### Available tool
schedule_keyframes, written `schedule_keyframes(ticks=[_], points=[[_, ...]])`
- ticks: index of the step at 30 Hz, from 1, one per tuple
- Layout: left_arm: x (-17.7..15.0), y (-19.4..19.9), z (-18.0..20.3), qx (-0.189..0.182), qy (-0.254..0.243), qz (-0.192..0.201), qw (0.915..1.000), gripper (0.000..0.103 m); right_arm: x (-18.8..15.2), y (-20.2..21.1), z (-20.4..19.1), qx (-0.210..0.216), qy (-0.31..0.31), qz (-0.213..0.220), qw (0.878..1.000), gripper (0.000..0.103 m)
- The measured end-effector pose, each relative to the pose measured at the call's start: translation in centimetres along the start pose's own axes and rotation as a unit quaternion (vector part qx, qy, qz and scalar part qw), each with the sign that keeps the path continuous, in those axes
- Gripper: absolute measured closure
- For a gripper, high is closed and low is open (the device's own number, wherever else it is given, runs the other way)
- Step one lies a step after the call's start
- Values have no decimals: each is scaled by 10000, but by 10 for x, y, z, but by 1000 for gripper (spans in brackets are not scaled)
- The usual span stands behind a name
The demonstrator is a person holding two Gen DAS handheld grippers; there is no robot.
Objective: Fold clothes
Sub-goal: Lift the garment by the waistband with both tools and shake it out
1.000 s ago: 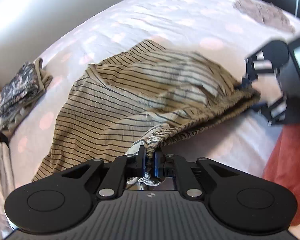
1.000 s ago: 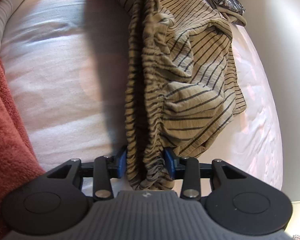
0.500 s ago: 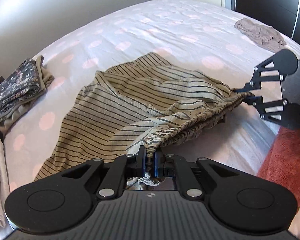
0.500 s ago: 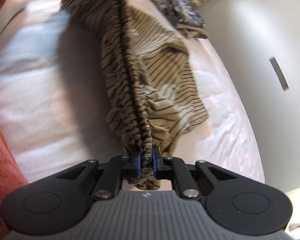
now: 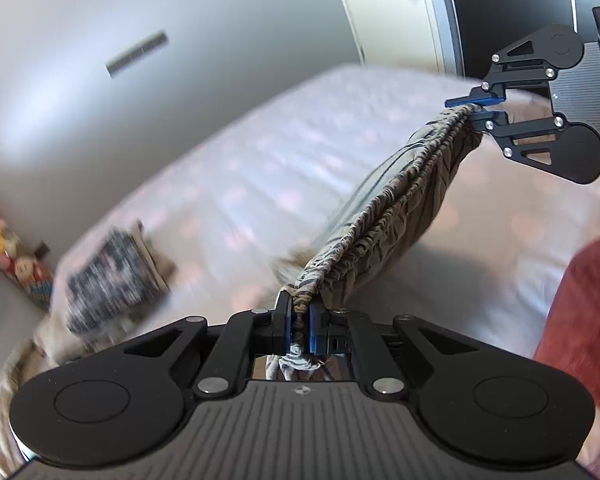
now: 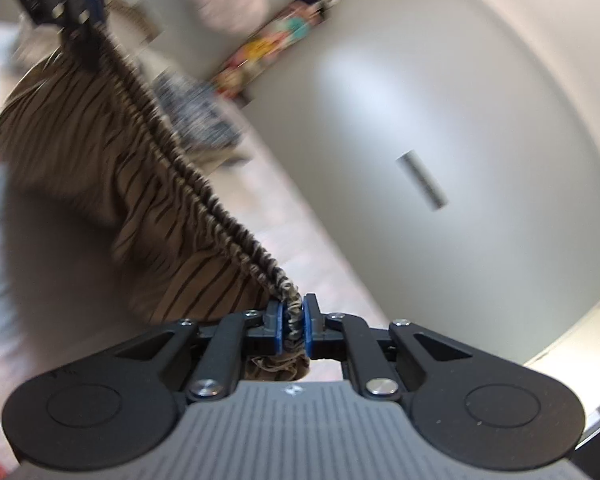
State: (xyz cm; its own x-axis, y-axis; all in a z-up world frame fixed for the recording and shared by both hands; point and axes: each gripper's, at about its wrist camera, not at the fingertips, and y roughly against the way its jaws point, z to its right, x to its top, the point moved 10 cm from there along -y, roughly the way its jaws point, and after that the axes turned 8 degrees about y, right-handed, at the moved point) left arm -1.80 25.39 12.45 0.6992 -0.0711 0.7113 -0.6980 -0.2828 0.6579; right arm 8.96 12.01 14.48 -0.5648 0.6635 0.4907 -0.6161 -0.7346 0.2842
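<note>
The striped garment [image 5: 396, 216] hangs in the air above the bed [image 5: 228, 184], stretched between the two tools by its gathered elastic waistband [image 6: 204, 196]. The left gripper [image 5: 298, 328] has its blue pads pressed together on one end of this band, with a small bunch of cloth coming out behind the pads. The right gripper [image 6: 293, 322] pinches the other end in the same way; in the left wrist view it also appears far up on the right side [image 5: 478, 108], and the band runs almost straight to it. I think the two ends are held apart like this so that the band becomes a firm top edge and the loose cloth below it can fall flat and lose its wrinkles, which makes a clean fold easier. The cloth hangs down as one brown sheet with dark stripes; whether its lowest part touches the bed I cannot tell, because both pictures are blurred by motion. A folded patterned cloth [image 5: 112, 276] lies further away near the edge of the bed, close to the grey wall [image 5: 140, 100], well apart from the hanging garment.
</note>
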Motion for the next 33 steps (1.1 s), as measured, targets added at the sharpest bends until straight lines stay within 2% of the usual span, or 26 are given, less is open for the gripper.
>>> schedule_keyframes(ticks=[6, 10, 14, 16, 20, 25, 31, 33], points=[[74, 69, -22, 79, -129, 646, 9978, 97, 52, 39, 88, -766, 122, 483, 9958, 92], [104, 65, -28, 54, -244, 632, 9977, 97, 68, 34, 124, -1054, 305, 468, 9929, 92], [134, 61, -34, 29, -359, 617, 9974, 97, 60, 2, 136, -985, 390, 197, 9942, 92], [141, 49, -35, 53, -410, 552, 9976, 97, 52, -14, 135, -895, 417, 50, 9951, 92], [160, 17, -54, 423, -621, 664, 9950, 97, 39, -66, 124, -715, 479, -249, 9960, 92], [184, -22, -77, 883, -883, 803, 9889, 97, 30, -136, 119, -687, 426, -517, 9954, 92], [214, -68, -104, 1431, -1194, 967, 9777, 97, 49, -178, 152, -1417, 253, -334, 9890, 92], [222, -82, -112, 1593, -1302, 1021, 9733, 97, 52, -182, 155, -1472, 264, -255, 9884, 92]])
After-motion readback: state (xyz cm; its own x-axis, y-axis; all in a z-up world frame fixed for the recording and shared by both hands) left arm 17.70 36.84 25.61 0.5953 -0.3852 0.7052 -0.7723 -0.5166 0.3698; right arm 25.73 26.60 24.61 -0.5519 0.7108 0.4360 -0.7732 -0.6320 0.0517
